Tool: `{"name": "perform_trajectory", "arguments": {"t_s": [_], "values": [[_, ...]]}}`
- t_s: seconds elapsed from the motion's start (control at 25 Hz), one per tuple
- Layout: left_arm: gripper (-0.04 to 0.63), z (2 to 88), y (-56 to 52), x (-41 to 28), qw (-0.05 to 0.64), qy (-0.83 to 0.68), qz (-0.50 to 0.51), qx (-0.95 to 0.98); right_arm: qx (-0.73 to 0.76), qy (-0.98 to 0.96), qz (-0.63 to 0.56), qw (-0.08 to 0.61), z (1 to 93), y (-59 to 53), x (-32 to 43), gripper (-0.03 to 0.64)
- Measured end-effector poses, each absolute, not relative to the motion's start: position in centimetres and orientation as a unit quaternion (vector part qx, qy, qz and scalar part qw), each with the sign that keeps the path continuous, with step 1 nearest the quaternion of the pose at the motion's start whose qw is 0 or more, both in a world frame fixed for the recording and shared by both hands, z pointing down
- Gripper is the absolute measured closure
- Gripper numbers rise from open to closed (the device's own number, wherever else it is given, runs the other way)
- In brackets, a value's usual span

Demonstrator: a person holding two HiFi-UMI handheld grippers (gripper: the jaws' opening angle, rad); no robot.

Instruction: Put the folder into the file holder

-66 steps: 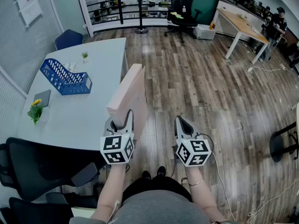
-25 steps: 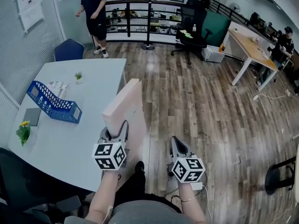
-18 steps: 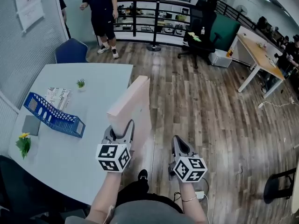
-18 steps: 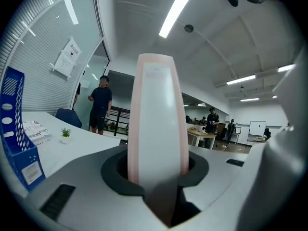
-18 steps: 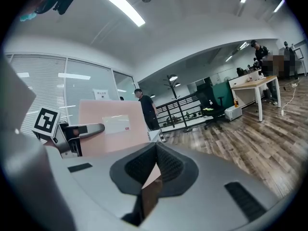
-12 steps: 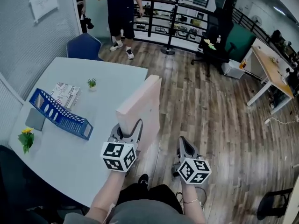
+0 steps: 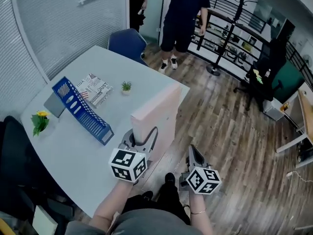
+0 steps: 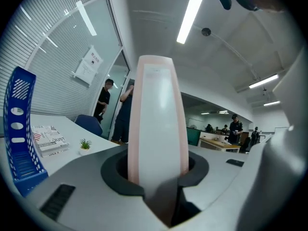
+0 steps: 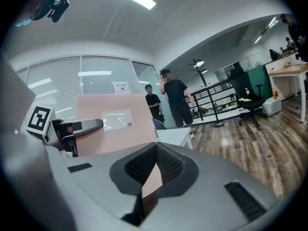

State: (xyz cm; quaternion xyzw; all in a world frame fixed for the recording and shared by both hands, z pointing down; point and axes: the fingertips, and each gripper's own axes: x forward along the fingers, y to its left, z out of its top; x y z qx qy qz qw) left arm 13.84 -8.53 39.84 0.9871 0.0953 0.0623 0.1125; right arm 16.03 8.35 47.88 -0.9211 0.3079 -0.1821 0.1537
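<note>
A pink box-like folder [image 7: 156,114] stands upright over the table's near edge, and my left gripper [image 7: 142,137] is shut on its lower end. In the left gripper view the folder's spine [image 8: 158,129] fills the gap between the jaws. The blue file holder [image 7: 80,109] lies on the grey table, left of the folder; it shows at the left edge [image 8: 17,129] of that view. My right gripper [image 7: 193,154] hangs over the wood floor to the right of the folder, shut with nothing in it. From the right gripper view the folder's broad face [image 9: 113,124] is seen.
The grey table [image 7: 73,146] also carries a booklet [image 7: 95,88], a small green plant [image 7: 126,86], a yellow flower [image 7: 40,121] and a grey block [image 7: 53,104]. A blue chair [image 7: 126,42] and a standing person [image 7: 183,18] are beyond it. A black chair [image 7: 14,155] is at its left.
Both grippers have moved level across the room toward the table, the folder still held. The file holder and table have swung nearer the middle, and the standing person is now closer.
</note>
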Motion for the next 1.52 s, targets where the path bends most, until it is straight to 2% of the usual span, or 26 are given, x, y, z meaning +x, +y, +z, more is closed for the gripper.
{"name": "perform_trajectory", "arguments": {"t_s": [0.28, 0.56, 1.08, 1.52], "values": [[0.442, 39.2, -12.9, 15.7, 0.114, -0.033, 0.046, 0.992, -0.868, 0.43, -0.207, 0.138, 48.3, 2.4, 22.2, 0.611], [0.442, 38.3, -16.6, 14.1, 0.115, -0.168, 0.029, 0.979, -0.797, 0.548, -0.226, 0.111, 48.0, -4.2, 24.7, 0.611], [0.443, 37.9, -19.9, 5.6, 0.125, -0.375, -0.001, 0.919, -0.641, 0.724, -0.249, 0.055, 48.2, -15.8, 20.3, 0.611], [0.443, 36.3, -16.7, 0.5, 0.106, -0.46, -0.021, 0.881, -0.579, 0.775, -0.25, 0.025, 48.5, -16.9, 17.0, 0.611]]}}
